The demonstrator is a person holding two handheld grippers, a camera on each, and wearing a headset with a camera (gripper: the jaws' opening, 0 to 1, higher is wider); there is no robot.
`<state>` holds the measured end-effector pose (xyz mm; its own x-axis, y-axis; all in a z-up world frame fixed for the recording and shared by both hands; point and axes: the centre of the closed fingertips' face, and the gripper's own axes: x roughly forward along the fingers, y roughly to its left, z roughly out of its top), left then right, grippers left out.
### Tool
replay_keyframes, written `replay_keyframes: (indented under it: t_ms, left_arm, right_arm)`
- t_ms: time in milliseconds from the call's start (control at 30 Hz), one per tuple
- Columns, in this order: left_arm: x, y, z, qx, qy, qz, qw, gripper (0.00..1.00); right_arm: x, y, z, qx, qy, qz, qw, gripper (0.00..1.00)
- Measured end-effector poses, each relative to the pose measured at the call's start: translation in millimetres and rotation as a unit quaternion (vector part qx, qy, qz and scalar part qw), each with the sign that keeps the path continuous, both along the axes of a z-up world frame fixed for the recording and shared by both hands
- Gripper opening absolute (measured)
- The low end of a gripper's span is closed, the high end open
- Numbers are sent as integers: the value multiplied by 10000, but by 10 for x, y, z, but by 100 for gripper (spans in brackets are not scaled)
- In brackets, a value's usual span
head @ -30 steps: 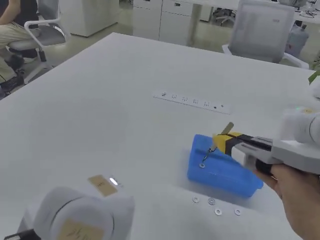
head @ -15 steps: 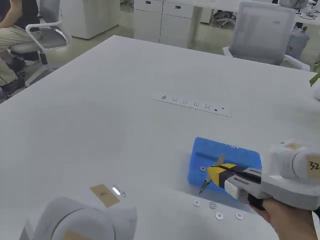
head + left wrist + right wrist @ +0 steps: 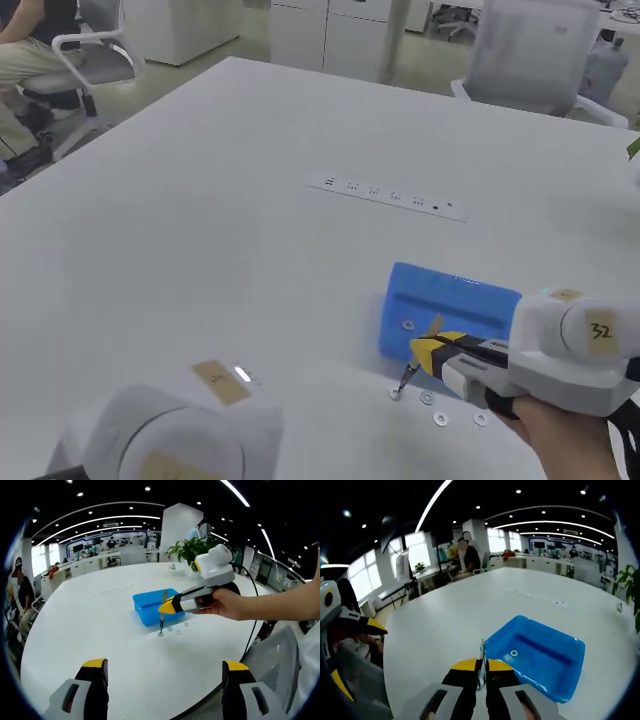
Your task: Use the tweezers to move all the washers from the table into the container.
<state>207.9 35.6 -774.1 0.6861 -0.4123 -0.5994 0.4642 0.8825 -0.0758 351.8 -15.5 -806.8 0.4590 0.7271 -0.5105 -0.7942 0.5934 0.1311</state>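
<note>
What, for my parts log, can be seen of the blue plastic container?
The blue rectangular container, plastic by its look, is a shallow open tray with raised walls and rounded corners. It sits flat on the white table. One metal washer lies inside, near one end. The right gripper with its tweezers hangs by its near edge; contact cannot be told.

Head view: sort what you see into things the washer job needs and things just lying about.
Job: tweezers, held in the right gripper; loose washers; blue container.
Lying about: power strip; office chair.
</note>
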Motion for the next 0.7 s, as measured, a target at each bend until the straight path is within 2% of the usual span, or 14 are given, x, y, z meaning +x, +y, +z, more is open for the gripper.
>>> replay_keyframes:
  t_ms: [500,633,700]
  left_arm:
    - [-16,32,-28,51,23,12,10000,96]
    - [-25,34,-47,38,59,31,10000,96]
    - [-29,28,-53,40,64,32,10000,96]
  right_arm:
    - [-55,43,0,58,76,-22,10000,2]
    - [-81,47,-4,-68,-60,43,10000,1]
    - [-114,54,-4,-223,-276,184,9992,1]
